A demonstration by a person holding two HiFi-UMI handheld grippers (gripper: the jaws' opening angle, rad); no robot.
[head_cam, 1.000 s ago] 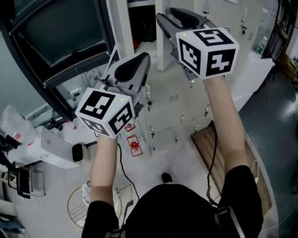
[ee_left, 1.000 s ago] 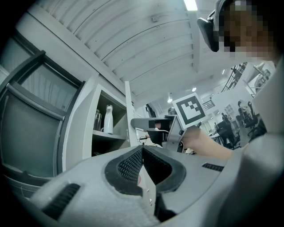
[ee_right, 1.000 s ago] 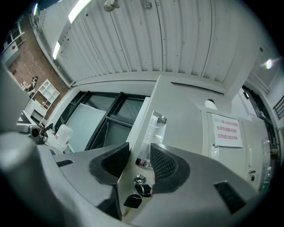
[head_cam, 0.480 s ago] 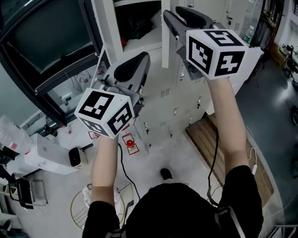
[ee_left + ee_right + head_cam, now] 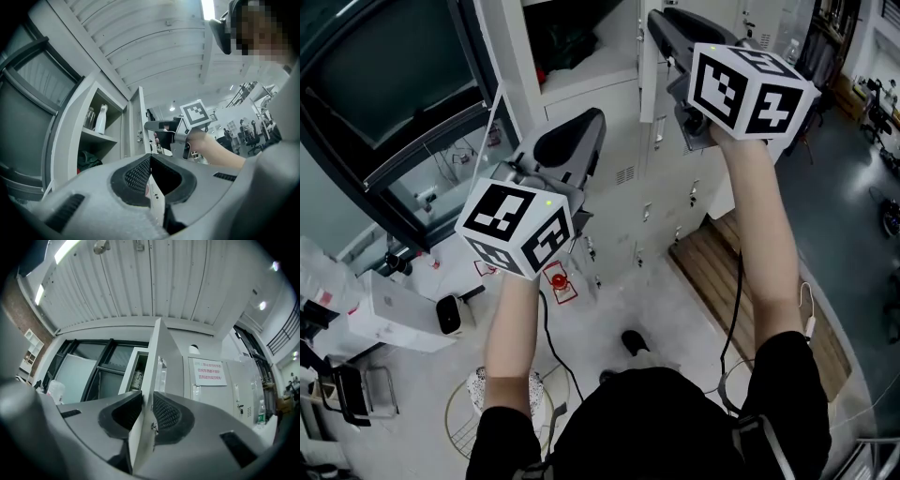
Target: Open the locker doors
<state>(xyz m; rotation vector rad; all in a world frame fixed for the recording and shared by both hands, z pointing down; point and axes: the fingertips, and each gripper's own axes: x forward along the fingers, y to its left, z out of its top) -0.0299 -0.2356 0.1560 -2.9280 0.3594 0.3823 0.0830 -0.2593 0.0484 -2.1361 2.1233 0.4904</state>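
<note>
**Right jaws closing on the door's free edge**

A bank of white lockers [image 5: 670,183] fills the upper middle of the head view. Both gripper views look up at a ribbed white ceiling [image 5: 140,282].

The white metal locker door [image 5: 158,352] you are working on stands ajar, edge-on to your right gripper [image 5: 148,398]. In the right gripper view its free edge runs top to bottom through the centre of the frame, straight down the slot between the jaws. Those jaws are closing with one pad on each face of the panel. No gap shows, so I judge the grip as good as made.

The open compartment [image 5: 137,373] lies left of that edge, and the closed fronts with the red-lettered notice [image 5: 209,371] lie right of it. Opening wider should mean carrying the edge toward the right of that frame, away from the opening.

Your left gripper [image 5: 572,127] sits lower left in the head view, well apart from this door. Its jaws are parted by only a narrow slit and appear to hold nothing. The right hand is the nearer one.
</note>
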